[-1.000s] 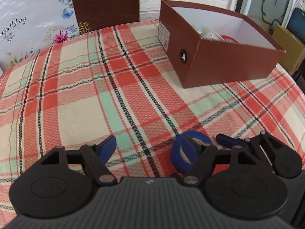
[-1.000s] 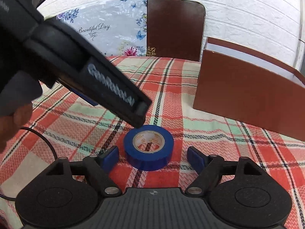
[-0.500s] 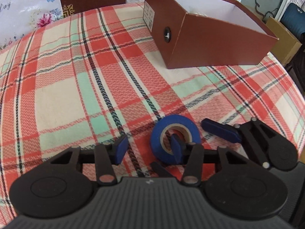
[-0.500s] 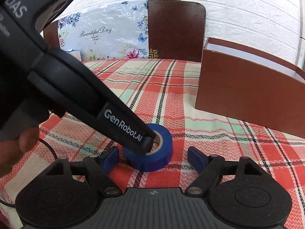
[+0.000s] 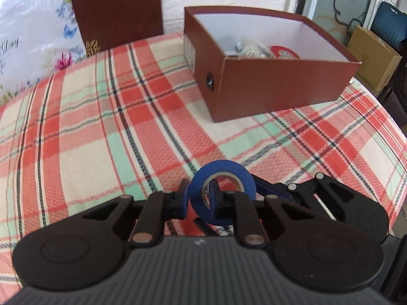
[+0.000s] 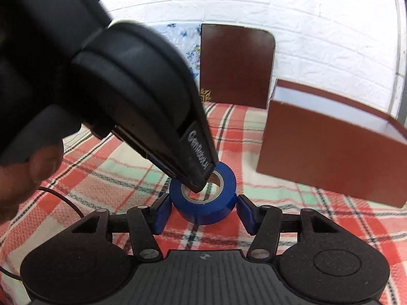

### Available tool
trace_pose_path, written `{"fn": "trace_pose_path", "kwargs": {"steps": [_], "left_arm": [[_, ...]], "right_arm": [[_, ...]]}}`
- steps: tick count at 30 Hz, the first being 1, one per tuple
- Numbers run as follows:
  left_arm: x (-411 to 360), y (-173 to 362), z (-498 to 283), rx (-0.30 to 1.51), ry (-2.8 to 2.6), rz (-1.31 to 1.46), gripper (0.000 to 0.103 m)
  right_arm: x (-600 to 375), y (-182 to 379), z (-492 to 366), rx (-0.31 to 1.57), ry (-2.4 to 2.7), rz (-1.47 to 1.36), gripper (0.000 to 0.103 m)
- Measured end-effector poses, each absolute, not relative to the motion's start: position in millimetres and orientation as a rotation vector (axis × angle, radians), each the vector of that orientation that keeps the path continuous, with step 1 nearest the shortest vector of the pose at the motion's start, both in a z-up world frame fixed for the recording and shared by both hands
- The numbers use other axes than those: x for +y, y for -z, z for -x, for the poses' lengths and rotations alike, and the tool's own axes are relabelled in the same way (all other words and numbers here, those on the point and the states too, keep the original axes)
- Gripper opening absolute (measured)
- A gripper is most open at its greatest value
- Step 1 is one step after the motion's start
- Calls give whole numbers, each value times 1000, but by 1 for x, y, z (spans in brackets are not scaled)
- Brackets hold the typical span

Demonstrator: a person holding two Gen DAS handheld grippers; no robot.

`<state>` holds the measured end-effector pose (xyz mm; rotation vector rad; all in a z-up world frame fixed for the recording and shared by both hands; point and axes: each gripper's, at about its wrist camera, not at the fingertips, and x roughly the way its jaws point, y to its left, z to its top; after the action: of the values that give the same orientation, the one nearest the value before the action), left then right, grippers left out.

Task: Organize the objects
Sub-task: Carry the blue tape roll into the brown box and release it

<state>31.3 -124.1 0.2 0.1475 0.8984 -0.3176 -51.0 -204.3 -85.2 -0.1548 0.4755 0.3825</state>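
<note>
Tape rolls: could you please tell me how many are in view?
2. A blue tape roll sits on the tablecloth, its wall pinched by the left tool; a red roll lies inside the brown box. More may be hidden there.

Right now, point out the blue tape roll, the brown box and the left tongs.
blue tape roll [image 6: 203, 209]: right wrist view, outer side wall.
brown box [image 5: 279, 86]: left wrist view, near long wall.
left tongs [image 5: 199, 199]: left wrist view, between the fingertips.

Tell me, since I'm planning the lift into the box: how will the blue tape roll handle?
Probably stiff and light: the blue tape roll keeps its ring shape with the left hand-held gripper pinching its wall. The smooth sides may slip. Dropped on edge, it could roll.
</note>
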Motion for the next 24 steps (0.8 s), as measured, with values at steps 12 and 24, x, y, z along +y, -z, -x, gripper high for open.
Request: {"fn": "trace_pose_path", "kwargs": {"steps": [12,24], "left_arm": [[-176,-10,-21,841,375,-231,18],[-222,-32,-25,766,403,-309,18]], "right_arm": [[-243,71,63,445,-280,108,55],[-279,49,64,358,-204,71,55]]}}
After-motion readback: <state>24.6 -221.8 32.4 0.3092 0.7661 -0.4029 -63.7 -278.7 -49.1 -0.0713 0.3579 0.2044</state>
